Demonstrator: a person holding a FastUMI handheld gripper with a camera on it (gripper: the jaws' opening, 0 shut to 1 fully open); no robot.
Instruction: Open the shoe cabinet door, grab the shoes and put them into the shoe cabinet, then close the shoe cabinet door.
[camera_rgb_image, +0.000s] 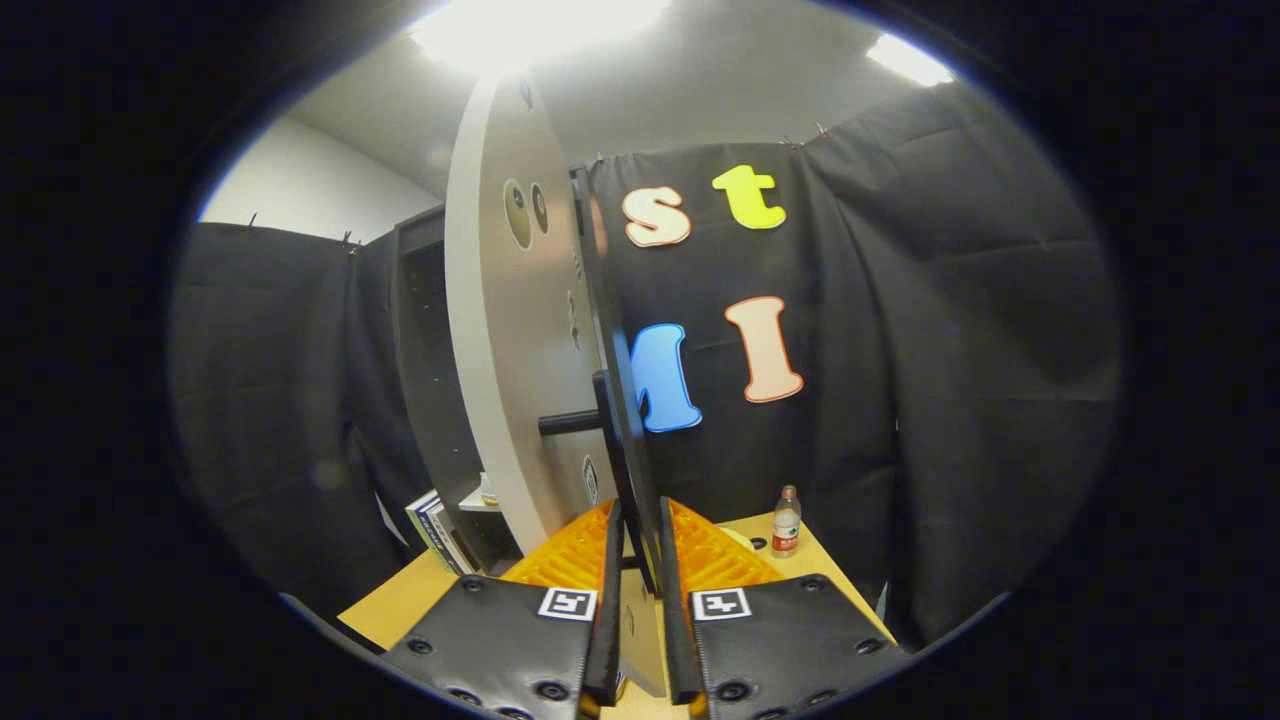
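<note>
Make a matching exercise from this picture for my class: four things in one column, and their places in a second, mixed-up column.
Things:
1. cabinet door
2. bottle
3. books
4. gripper

Places:
A. on the wooden table's far corner, by the black cloth
B. leaning at the foot of the dark cabinet, beside the door
C. swung out edge-on, its black edge running down between the jaws
D. nearest the camera, its jaws set close on either side of the door's edge

Pairs: 1-C, 2-A, 3-B, 4-D

Tool upright — fingers nearly together, clamping a thin edge.
</note>
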